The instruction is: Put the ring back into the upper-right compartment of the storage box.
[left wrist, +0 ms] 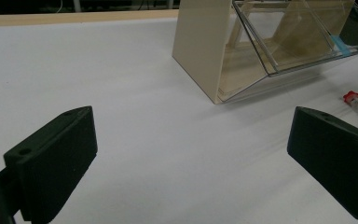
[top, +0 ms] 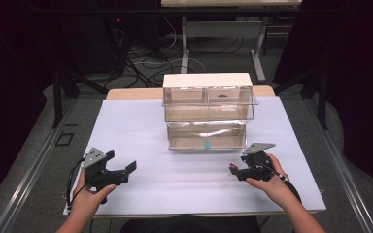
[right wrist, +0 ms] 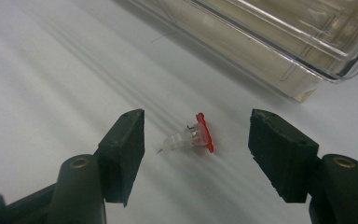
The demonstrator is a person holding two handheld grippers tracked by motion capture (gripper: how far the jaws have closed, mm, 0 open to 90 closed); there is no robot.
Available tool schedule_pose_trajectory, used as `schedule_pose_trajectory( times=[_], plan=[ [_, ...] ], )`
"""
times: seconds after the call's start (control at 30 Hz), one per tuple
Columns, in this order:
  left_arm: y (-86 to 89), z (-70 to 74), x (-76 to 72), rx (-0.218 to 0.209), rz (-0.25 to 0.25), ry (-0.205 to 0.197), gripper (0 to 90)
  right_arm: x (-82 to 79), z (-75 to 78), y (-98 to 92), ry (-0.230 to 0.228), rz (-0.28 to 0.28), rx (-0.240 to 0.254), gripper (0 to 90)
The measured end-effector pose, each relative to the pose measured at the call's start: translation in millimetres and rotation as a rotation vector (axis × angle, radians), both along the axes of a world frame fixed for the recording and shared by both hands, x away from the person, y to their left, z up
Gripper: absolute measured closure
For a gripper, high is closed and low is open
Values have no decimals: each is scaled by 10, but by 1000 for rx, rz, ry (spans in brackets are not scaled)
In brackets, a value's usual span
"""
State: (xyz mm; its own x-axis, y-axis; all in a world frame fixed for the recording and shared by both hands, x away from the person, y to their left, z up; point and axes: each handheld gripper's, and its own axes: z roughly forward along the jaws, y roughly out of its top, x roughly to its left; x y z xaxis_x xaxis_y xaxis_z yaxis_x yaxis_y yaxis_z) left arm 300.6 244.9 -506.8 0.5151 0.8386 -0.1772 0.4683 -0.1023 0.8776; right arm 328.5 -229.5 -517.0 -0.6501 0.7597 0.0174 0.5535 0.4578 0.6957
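Note:
A small clear plastic piece with a red cap lies on the white sheet, also seen as a red speck and in the left gripper view. My right gripper is low over it, one black jaw on each side, and neither pad touches it. My left gripper stands wide open at the near left with nothing between its jaws. A cream cabinet of clear drawers stands mid-table; its lower drawer is tilted out towards me.
A white sheet covers the table. The lower drawer carries a small blue tab on its front. Beyond the table's far edge are cables, dark stands and another table's legs.

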Motion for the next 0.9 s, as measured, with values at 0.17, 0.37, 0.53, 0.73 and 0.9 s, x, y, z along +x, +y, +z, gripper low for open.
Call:
schedule_pose_trajectory(
  times=[0.17,0.37,0.53,0.73,0.9],
  plan=[
    [2,-2,0,7,-5,2,16,27,-2,39,3,10,-14,376],
    [1,-3,2,6,-6,5,18,75,-46,84,24,10,-2,415],
    [-4,-6,4,1,-6,7,20,132,-97,88,24,3,21,436],
    [-4,-9,8,5,-7,6,21,174,-136,90,37,15,24,465],
    [-2,-10,9,9,-9,8,22,176,-168,88,55,20,26,468]
  ],
)
